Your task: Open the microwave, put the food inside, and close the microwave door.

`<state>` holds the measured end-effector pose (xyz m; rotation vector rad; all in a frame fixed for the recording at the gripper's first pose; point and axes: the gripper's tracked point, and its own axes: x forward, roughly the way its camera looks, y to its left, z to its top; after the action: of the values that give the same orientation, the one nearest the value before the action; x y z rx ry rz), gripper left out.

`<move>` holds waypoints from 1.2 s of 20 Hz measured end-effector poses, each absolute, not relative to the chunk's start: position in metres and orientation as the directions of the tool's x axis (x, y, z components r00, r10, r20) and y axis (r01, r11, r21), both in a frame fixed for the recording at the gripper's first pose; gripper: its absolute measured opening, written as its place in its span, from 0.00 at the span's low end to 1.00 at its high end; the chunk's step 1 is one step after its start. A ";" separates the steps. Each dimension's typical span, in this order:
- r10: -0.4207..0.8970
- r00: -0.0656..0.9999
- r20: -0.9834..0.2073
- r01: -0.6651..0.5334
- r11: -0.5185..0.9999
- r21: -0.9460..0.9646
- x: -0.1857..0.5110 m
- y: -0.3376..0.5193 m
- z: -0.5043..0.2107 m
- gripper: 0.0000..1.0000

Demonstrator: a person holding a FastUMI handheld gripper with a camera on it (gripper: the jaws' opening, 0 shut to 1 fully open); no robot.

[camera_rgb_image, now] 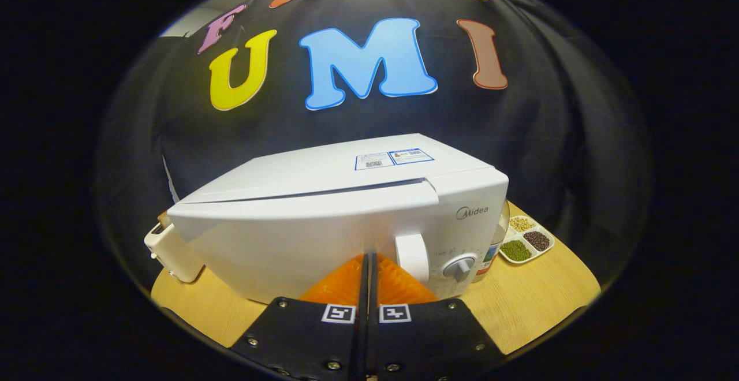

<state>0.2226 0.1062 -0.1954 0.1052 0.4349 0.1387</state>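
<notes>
**Fingers pressed together at the microwave door**

The gripper (369,260) sat low in front of the microwave (323,208), its two fingers brought together with only a thin dark seam between them and nothing held in that seam. The fingertips lay against or just short of the door's front face; the view did not let me tell whether they touched it.

The microwave stood on a wooden table (537,300). It was white, and its door (277,242) was nearly closed, with a thin dark gap running along its top edge under the lid of the casing. Just right of the fingertips was the door handle (412,257), a pale upright loop. Right of that, on the control panel, was a round dial (460,265). A label (394,159) lay on the top of the casing, toward the back.

To the left of the microwave, touching or just beside its corner, stood a white toaster (170,251) with a slice of bread (163,218) showing at its top. To the right, partly hidden behind the microwave's corner, was a clear jar (495,248). Beyond the jar lay a white divided dish (528,239) with pale, dark and green beans in separate compartments.

I could not tell which item was the food for the microwave.
</notes>
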 end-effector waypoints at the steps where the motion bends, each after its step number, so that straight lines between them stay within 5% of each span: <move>1: 0.158 0.899 -0.409 -0.112 0.984 0.136 0.228 0.106 -0.195 0.01; 9: 0.164 0.920 -0.356 -0.142 0.986 0.087 0.207 0.110 -0.161 0.01; 24: 0.138 0.977 -0.162 -0.146 0.989 -0.034 0.032 0.100 -0.068 0.01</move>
<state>0.0320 0.1001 -0.0679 -0.0459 0.1599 0.1430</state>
